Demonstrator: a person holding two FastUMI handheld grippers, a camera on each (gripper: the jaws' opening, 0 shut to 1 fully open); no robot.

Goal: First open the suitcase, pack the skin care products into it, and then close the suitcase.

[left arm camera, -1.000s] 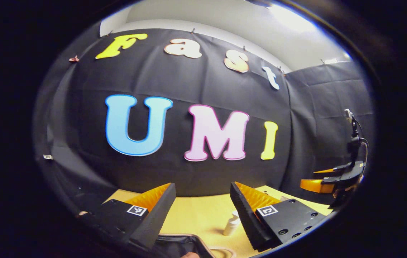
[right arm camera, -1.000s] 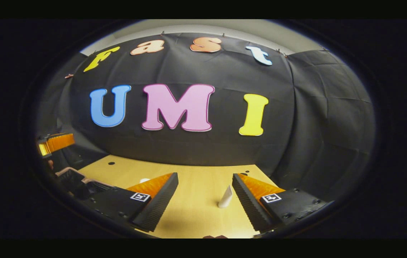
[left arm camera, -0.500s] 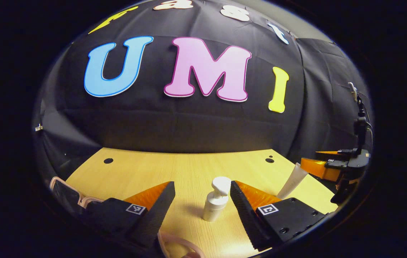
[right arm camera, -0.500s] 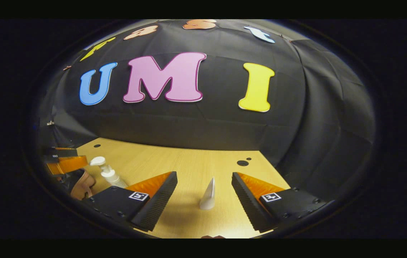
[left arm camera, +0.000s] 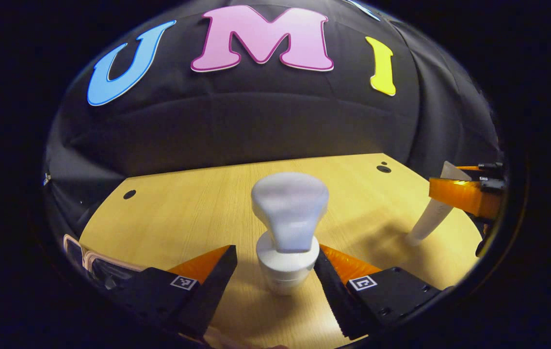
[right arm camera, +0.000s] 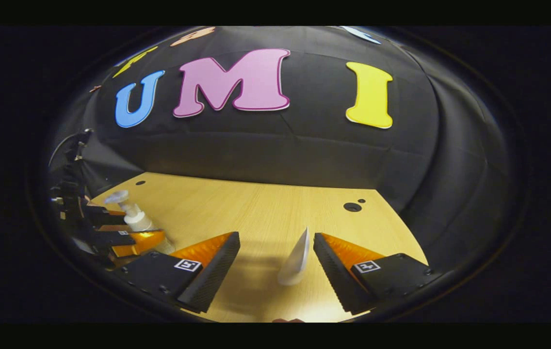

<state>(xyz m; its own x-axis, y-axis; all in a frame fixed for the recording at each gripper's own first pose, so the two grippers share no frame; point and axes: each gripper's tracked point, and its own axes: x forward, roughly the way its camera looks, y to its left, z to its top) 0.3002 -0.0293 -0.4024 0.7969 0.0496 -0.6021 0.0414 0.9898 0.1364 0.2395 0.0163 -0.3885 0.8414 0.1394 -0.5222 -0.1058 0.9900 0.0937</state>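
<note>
We hold the left gripper (left arm camera: 274, 278) level and low over the worktop (left arm camera: 183, 213), fingers spread wide around the upright pump bottle (left arm camera: 287, 228), not pressing it. Our right gripper (right arm camera: 276, 271) is likewise wide, straddling the standing tube (right arm camera: 296, 259), close to its right finger (right arm camera: 333, 271).

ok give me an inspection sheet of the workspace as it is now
surface: wooden table, bare but for the job's things, dark holes near the far edge
job's things: white pump bottle upright between the left tongs' fingers; white tube standing on its cap between the right tongs' fingers; suitcase edge at the table's near left
clutter: nothing seen
grippers: left tongs open around the bottle; right tongs open around the tube
cables: thin cable above the left tongs
surroundings: black cloth wall
</note>
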